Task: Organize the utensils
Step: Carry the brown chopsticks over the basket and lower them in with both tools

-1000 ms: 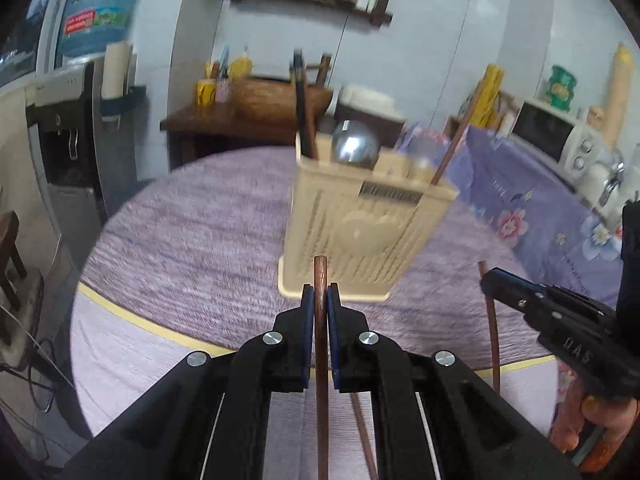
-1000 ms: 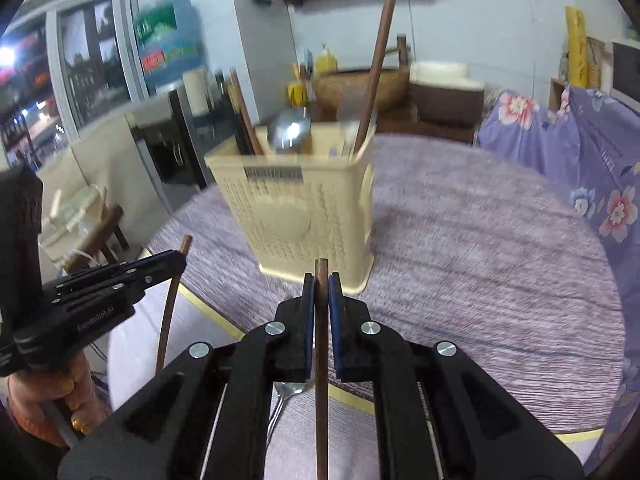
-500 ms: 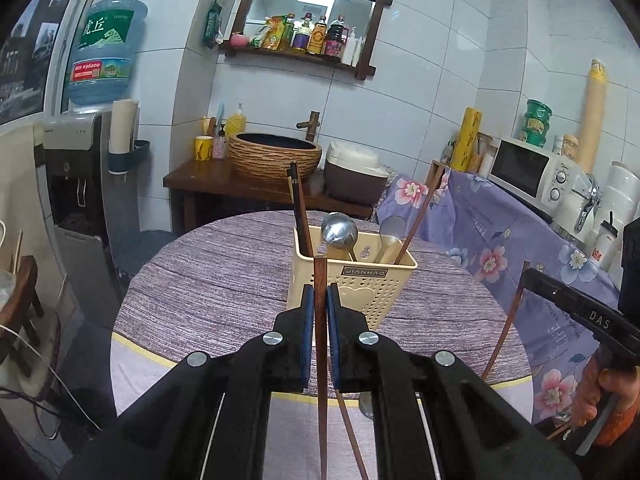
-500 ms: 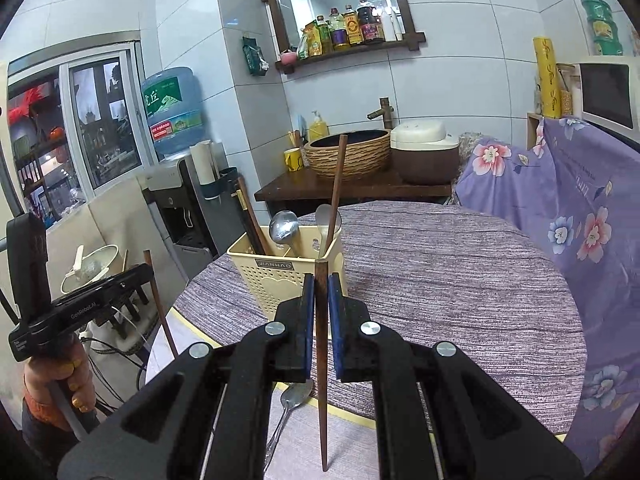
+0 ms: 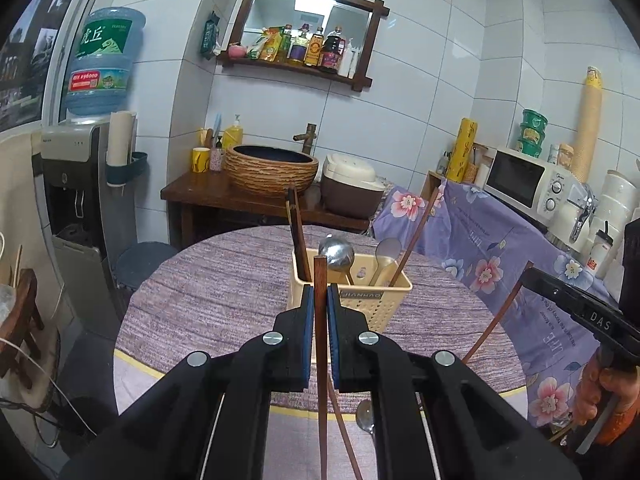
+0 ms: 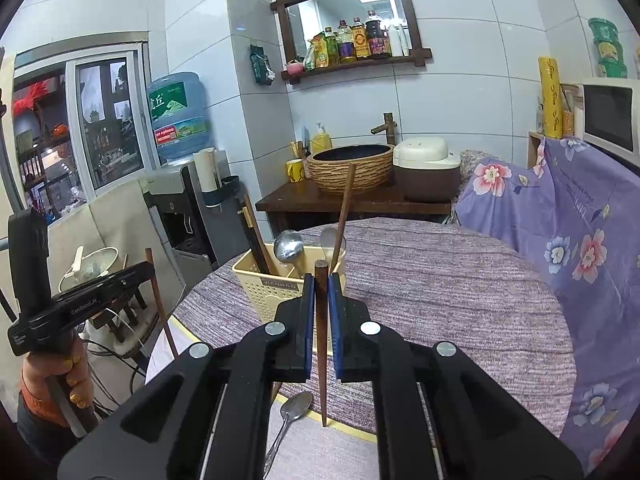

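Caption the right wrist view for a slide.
Right claw grips a brown chopstick upright before the yellow utensil basket on the round table.

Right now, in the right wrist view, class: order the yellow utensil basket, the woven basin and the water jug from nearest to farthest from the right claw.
1. Yellow utensil basket: on the table, just ahead-left of the right claw.
2. Woven basin: on the wooden counter behind the table.
3. Water jug: far left, atop the dispenser; roughly as far as the basin, hard to separate.
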`<state>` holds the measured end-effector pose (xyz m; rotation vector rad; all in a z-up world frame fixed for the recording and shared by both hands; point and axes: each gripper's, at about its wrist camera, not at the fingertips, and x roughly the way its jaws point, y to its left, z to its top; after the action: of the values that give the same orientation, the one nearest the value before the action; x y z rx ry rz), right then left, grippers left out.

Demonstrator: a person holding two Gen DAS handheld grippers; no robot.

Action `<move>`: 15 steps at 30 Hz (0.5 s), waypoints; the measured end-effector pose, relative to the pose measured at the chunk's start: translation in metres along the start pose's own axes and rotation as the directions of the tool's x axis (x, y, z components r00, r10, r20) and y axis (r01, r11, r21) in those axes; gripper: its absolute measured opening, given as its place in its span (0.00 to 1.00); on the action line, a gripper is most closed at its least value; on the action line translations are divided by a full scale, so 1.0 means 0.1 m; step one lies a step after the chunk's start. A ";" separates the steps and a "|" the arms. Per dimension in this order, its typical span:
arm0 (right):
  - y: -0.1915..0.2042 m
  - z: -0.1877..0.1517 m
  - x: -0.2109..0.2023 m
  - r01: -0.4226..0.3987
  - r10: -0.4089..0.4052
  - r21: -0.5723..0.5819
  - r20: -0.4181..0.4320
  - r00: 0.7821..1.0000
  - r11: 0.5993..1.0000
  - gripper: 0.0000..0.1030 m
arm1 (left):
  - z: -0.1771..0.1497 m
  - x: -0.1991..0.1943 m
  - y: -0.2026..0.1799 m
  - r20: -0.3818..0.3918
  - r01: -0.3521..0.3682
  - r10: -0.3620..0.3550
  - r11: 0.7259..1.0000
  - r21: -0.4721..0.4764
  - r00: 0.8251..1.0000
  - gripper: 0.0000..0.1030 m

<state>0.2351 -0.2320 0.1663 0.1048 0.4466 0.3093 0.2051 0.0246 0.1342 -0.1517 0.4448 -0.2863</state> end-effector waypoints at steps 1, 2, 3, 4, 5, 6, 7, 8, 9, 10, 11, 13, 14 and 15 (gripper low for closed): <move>0.02 0.07 0.00 -0.006 0.006 -0.007 0.005 1.000 1.000 0.08 | 0.06 0.00 0.00 0.005 0.005 -0.005 1.000 0.001 1.000 0.08; 0.05 0.13 0.00 -0.013 0.013 -0.011 0.009 1.000 1.000 0.08 | 0.12 -0.01 0.00 0.011 0.015 -0.015 1.000 -0.001 1.000 0.08; 0.07 0.22 -0.01 -0.021 0.021 -0.016 0.014 1.000 1.000 0.08 | 0.22 -0.02 -0.01 0.018 0.030 -0.030 1.000 -0.005 0.999 0.08; 0.10 0.35 -0.02 -0.031 0.032 -0.022 0.021 0.999 0.999 0.08 | 0.31 -0.02 -0.01 0.027 0.042 -0.042 0.999 -0.009 0.999 0.08; 0.12 0.46 -0.02 -0.036 0.037 -0.027 0.028 0.999 0.999 0.08 | 0.42 -0.03 -0.02 0.040 0.047 -0.046 0.999 -0.010 0.998 0.08; 0.15 0.62 -0.02 -0.037 0.038 -0.031 0.042 0.998 0.999 0.08 | 0.56 -0.05 -0.04 0.066 0.039 -0.039 0.999 -0.004 0.997 0.08; 0.17 0.73 -0.02 -0.035 0.037 -0.035 0.052 0.998 0.999 0.08 | 0.68 -0.06 -0.06 0.098 0.027 -0.027 1.000 0.003 0.995 0.08; 0.20 0.89 -0.02 -0.028 0.031 -0.044 0.071 0.997 0.999 0.08 | 0.81 -0.07 -0.08 0.128 0.019 -0.020 1.000 0.005 0.992 0.08; 0.23 1.03 -0.01 -0.018 0.023 -0.055 0.087 0.996 0.998 0.08 | 0.96 -0.06 -0.09 0.157 0.018 -0.018 1.000 0.003 0.987 0.08; 0.27 1.16 0.00 -0.005 0.011 -0.065 0.103 0.995 0.998 0.08 | 1.07 -0.04 -0.12 0.182 0.009 -0.010 1.000 0.008 0.983 0.08; 0.29 1.30 0.01 0.010 -0.002 -0.066 0.123 0.992 0.998 0.08 | 1.18 -0.02 -0.14 0.208 -0.017 0.013 1.000 0.016 0.978 0.08; 0.30 1.50 0.08 0.022 -0.013 -0.059 0.140 0.990 0.998 0.08 | 1.38 0.08 -0.15 0.230 -0.010 0.012 1.000 -0.008 0.973 0.08; 0.31 1.58 0.14 0.029 -0.020 -0.059 0.148 0.989 0.998 0.08 | 1.45 0.14 -0.14 0.233 0.002 0.003 1.000 -0.021 0.973 0.08; 0.31 1.63 0.19 0.035 -0.026 -0.055 0.153 0.988 0.998 0.08 | 1.50 0.21 -0.14 0.237 -0.002 0.009 0.999 -0.032 0.971 0.08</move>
<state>0.3143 -0.2020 0.3100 0.0645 0.2874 0.2818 0.2868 0.0169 0.2629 -0.2129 0.2121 -0.2523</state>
